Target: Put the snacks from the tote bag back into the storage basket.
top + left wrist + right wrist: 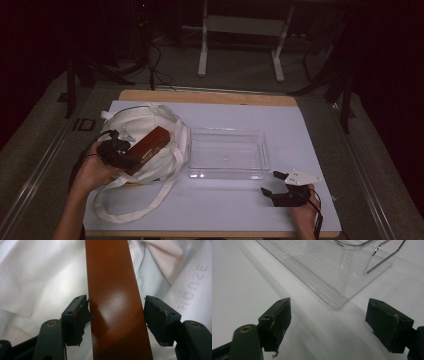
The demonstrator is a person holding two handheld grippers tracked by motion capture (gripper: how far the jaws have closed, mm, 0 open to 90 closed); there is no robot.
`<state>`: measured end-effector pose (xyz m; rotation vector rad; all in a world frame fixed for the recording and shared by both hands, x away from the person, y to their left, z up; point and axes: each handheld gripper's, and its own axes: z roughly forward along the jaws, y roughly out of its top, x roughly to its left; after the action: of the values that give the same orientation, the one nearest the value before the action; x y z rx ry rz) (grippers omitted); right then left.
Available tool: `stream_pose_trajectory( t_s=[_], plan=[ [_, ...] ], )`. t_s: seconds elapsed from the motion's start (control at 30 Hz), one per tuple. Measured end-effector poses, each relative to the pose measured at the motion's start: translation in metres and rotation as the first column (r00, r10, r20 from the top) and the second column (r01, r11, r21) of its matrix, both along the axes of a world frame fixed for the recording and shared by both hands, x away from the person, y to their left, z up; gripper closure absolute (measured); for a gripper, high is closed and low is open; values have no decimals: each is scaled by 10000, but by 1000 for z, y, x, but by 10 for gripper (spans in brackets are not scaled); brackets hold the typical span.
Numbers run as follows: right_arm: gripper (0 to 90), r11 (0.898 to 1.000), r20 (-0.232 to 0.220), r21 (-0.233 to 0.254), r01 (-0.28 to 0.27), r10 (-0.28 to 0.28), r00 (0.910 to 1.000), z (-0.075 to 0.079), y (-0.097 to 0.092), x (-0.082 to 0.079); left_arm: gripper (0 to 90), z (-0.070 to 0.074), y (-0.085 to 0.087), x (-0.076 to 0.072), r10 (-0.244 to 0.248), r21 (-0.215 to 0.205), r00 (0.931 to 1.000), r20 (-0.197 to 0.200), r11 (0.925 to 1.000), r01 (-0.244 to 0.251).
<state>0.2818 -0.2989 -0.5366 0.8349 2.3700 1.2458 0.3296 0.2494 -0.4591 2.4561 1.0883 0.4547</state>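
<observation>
Your left gripper (116, 315) stands released around the brown box (112, 297) on the white bag (125, 125); right gripper (328, 322) gapes empty. Unsupported, the box could slide off the soft cloth.

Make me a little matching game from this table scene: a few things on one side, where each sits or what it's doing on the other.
Things:
1. brown box
2. clear tray
3. white bag
4. right gripper

Descriptions:
A. empty, at the middle of the table
B. lying on the bag, between the left gripper's jaws
C. crumpled at the table's left, strap trailing toward the near edge
D. jaws open with nothing between them, near the tray's corner

Pairs: 1-B, 2-A, 3-C, 4-D
</observation>
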Motion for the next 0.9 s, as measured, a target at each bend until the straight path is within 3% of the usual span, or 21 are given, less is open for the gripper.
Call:
stream_pose_trajectory(
  t_s=[0.27, 0.5, 0.9],
  plan=[
    [204, 10000, -9, 0, -14, 14, 10000, 0, 0, 0, 362, -3, 1, 5, -96, 149, 9987, -497, 9998, 103],
    [204, 10000, -12, -7, -16, 16, 10000, 0, 0, 0, 347, -5, -3, 14, -226, 627, 9931, -1153, 9976, 300],
    [204, 10000, -16, -26, -53, 53, 10000, 0, 0, 0, 335, -18, -8, 27, -354, 1077, 9748, -2201, 9923, 603]
  ],
)
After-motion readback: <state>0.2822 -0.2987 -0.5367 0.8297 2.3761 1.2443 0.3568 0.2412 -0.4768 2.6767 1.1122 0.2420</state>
